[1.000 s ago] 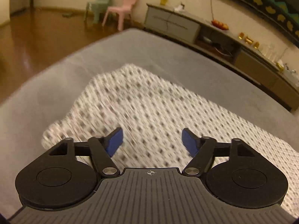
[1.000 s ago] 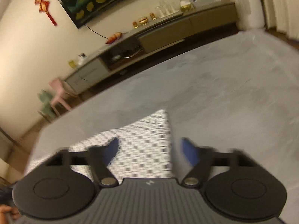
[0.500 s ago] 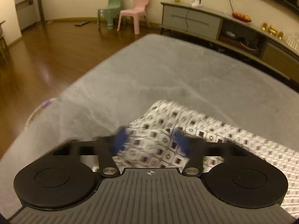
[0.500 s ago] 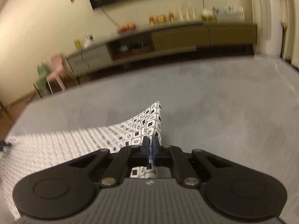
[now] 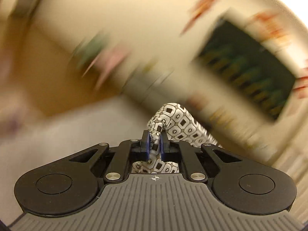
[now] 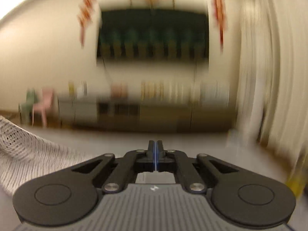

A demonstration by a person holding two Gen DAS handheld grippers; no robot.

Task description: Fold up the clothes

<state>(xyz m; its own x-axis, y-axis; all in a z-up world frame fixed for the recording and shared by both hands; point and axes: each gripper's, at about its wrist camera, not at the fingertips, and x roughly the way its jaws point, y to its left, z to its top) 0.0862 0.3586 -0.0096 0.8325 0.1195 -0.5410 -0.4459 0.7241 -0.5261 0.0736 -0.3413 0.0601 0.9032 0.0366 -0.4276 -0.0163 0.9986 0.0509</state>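
**Gripping a patterned garment, lifted off the grey surface**

Clenched on a bunched fold of the white fabric garment [image 5: 179,123] printed with black squares and rounded outlines, the left claw [image 5: 154,134] has the cloth squeezed between its blue pads [image 5: 147,142]. The fold rises past the fingertips and more of it hangs below them. Behind it the room is streaked with motion blur.

The right claw [image 6: 155,144] has just been closing, and its jaws now stand together with only a thin blue line showing between them. No cloth can be seen in that line, so whether an edge is pinched there cannot be told. In this view the garment [image 6: 28,150] sweeps in from the left edge, raised above the pale grey surface [image 6: 192,142], and runs down beneath the claw's black body. Further back stand a blurred dark wall panel [image 6: 154,34] and a small pink chair [image 6: 45,104].
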